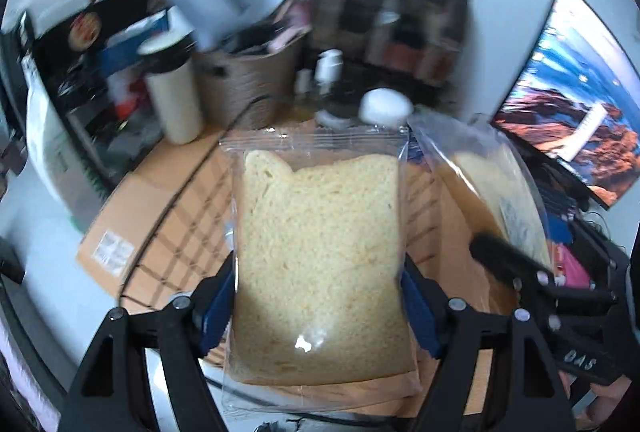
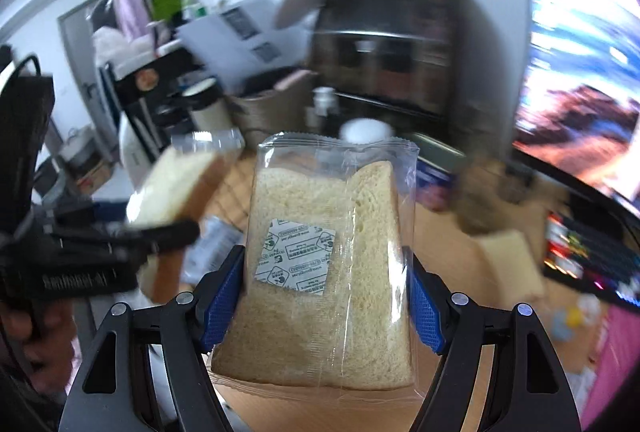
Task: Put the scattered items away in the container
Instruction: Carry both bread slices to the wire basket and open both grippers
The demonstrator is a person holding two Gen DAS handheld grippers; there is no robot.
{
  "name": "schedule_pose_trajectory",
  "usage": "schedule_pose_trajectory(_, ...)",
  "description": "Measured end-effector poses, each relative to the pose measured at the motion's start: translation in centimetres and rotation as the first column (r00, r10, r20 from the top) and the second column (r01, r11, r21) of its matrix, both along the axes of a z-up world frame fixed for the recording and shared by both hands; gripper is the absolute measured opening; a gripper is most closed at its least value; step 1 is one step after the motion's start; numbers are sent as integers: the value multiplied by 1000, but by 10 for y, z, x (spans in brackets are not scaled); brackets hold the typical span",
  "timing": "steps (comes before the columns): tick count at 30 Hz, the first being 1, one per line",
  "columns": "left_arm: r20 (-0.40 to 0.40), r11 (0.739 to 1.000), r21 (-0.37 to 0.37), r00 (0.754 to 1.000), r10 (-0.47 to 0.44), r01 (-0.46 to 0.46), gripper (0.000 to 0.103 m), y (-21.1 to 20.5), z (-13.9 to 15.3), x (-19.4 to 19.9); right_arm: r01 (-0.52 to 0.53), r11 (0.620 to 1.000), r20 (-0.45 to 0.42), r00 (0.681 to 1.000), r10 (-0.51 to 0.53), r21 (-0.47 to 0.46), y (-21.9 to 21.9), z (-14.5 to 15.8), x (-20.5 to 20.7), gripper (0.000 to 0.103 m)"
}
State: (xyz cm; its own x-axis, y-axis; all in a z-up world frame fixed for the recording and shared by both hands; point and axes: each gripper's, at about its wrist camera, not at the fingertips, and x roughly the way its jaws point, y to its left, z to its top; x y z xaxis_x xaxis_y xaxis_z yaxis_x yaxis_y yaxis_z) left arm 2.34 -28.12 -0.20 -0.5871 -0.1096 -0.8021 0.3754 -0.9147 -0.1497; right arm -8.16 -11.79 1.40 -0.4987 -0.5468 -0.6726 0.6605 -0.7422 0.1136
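My left gripper (image 1: 318, 306) is shut on a clear bag with a slice of bread (image 1: 320, 252), held upright above a wire basket (image 1: 172, 244) lined with brown paper. My right gripper (image 2: 326, 298) is shut on a second bagged bread slice (image 2: 328, 264) with a white sachet inside. The right gripper and its bag also show at the right of the left wrist view (image 1: 504, 200). The left gripper and its bread show at the left of the right wrist view (image 2: 176, 188). Another bread slice (image 2: 512, 260) lies on the table at the right.
A woven basket (image 1: 248, 84), a cream tumbler (image 1: 172, 92), a white round lid (image 1: 386, 106) and a dark shelf unit (image 1: 392, 24) stand at the back. A lit monitor (image 1: 576, 100) stands at the right. A cardboard box (image 1: 120, 224) lies at the left.
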Motion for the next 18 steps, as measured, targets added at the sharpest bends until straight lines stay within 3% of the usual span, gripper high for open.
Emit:
schedule_pose_trajectory(7, 22, 998, -3, 998, 61, -61, 80, -42, -20, 4, -18, 999, 41, 999, 16, 40, -69, -21, -9, 75)
schedule_pose_trajectory(18, 11, 998, 8, 998, 59, -59, 80, -45, -18, 5, 12, 999, 33, 999, -13, 32, -62, -19, -19, 76)
